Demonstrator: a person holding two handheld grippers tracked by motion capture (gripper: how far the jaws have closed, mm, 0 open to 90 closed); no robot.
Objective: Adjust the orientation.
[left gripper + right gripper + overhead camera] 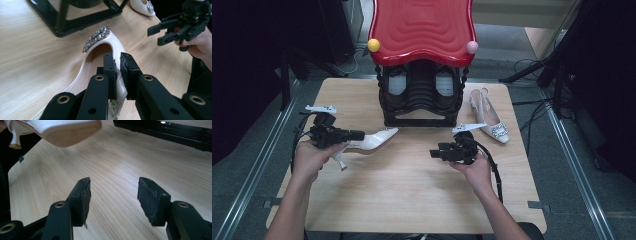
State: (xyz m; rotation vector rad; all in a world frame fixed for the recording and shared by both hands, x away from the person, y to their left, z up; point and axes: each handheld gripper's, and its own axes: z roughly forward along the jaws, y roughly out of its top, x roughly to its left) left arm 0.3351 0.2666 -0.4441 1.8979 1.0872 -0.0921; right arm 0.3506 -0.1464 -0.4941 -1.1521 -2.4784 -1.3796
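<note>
A white pointed high-heel shoe with a jewelled buckle is lifted off the wooden table, toe towards the rack. My left gripper is shut on the shoe's side wall; in the left gripper view the gripper pinches the white upper between its pads. My right gripper hovers over the table to the right, open with nothing between its fingers; in the right gripper view the gripper looks at bare wood, with the shoe's sole at the top left. The matching shoe lies at the table's right.
A black shoe rack with a red wavy top stands at the back middle of the table; its base bar crosses the right gripper view. Dark stands and cables surround the table.
</note>
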